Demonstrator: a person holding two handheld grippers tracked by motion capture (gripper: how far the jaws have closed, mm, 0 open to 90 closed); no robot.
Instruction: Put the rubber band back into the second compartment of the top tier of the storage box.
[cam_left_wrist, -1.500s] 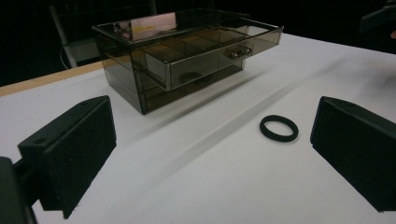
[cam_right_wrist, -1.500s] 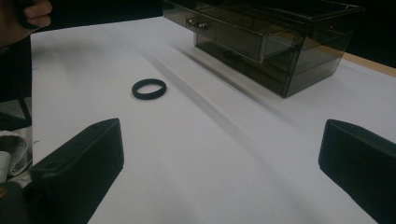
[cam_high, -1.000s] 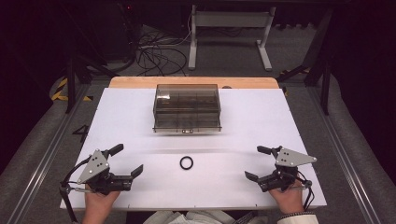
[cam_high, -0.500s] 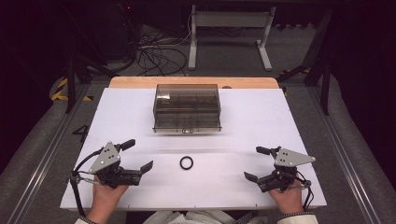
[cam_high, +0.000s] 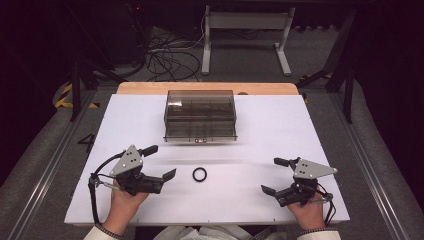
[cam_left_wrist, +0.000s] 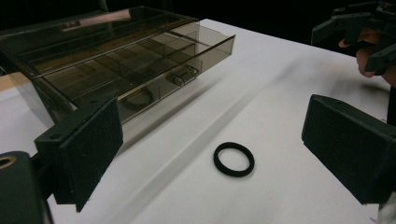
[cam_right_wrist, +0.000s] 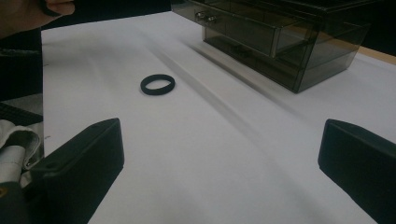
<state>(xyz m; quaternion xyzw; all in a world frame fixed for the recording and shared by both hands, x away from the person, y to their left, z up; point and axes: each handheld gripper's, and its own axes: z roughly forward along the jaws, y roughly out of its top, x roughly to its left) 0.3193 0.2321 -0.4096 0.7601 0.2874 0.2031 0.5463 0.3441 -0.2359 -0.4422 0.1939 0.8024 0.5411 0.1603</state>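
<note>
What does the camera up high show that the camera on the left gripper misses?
High view alone: the whole white table, floor cables, a metal stand, and the left gripper with its hand. Left gripper view alone: a close look along its own open fingers and into the smoky box's compartments. Both: the black ring, the box and the right gripper.

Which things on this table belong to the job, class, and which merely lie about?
Likely in the job:
small black rubber ring
smoky clear plastic drawer box
left gripper, open
right gripper, open

Lying about:
tangled black cables on the floor
</note>
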